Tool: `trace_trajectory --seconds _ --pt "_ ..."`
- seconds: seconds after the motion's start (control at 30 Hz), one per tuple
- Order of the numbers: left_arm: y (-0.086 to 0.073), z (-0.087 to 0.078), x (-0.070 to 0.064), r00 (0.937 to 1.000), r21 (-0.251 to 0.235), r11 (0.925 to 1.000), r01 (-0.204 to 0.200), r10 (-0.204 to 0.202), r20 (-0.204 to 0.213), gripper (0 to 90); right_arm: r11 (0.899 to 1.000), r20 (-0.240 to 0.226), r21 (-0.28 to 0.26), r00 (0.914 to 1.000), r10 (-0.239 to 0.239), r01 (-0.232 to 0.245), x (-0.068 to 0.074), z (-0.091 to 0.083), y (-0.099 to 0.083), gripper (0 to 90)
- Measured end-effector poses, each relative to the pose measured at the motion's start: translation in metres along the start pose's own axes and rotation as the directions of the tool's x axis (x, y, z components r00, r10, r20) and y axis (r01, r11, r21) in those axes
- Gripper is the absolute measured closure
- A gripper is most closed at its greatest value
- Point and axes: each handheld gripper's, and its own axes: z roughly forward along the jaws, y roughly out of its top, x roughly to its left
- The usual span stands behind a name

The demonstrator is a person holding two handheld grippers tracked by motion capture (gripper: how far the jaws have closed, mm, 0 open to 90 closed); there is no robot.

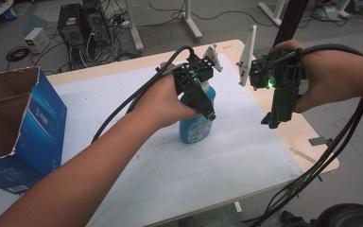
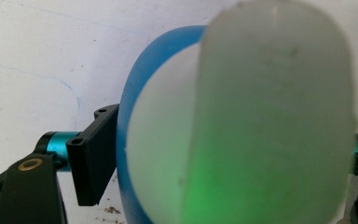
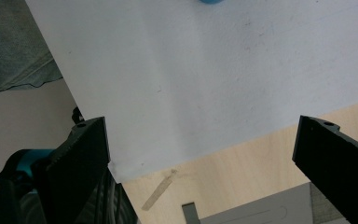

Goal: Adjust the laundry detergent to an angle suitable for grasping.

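A blue bottle (image 1: pixel 194 128) with a whitish top stands upright on the white sheet (image 1: pixel 137 161) near the table's middle. My left gripper (image 1: pixel 207 109) reaches down over it from above and is shut on the bottle's upper part. In the left gripper view the bottle (image 2: pixel 168 140) sits close up between the jaws, and the left finger (image 2: pixel 93 161) presses against its blue side. My right gripper (image 1: pixel 270 121) hangs in the air to the bottle's right, over the sheet's edge, pointing down. It is open (image 3: pixel 200 154) with nothing between its jaws.
An open blue cardboard box (image 1: pixel 21 123) stands at the table's left. Bare wood (image 1: pixel 307 142) runs along the table's right edge, with a small grey metal piece (image 1: pixel 319 140) on it. Computer cases (image 1: pixel 78 23) and cables sit on the floor behind.
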Motion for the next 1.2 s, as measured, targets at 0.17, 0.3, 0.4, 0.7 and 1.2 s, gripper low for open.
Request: trace_trajectory --seconds 0.17,0.3,0.4,0.7,1.2 --pt "-0.0001 -0.0003 0.0 1.0 0.001 1.0 0.006 -0.006 0.002 22.7 1.0 0.001 -0.001 1.0 -0.001 0.001 -0.0001 -0.0001 0.0 2.9" --pt "-0.0009 0.0001 0.0009 0.9999 0.004 1.0 0.008 -0.008 0.007 25.5 1.0 0.0 -0.004 1.0 -0.002 0.002 -0.0002 -0.0002 -0.0003 2.9" --pt "-0.002 0.0013 0.0011 0.9999 0.002 0.9999 0.012 -0.012 0.007 25.5 1.0 0.0 0.001 1.0 0.0 0.0 -0.0005 0.0002 -0.0001 2.9" --pt "-0.0034 0.0024 0.0017 0.9997 0.001 0.9998 0.019 -0.019 0.017 32.3 1.0 0.0 0.0 1.0 -0.004 0.004 -0.0015 0.0006 0.0021 2.9" --pt "-0.0075 0.0042 -0.0007 0.9999 -0.007 1.0 0.005 -0.005 -0.016 43.6 1.0 0.003 0.004 1.0 0.0 0.0 -0.0003 -0.0003 0.0028 2.9"
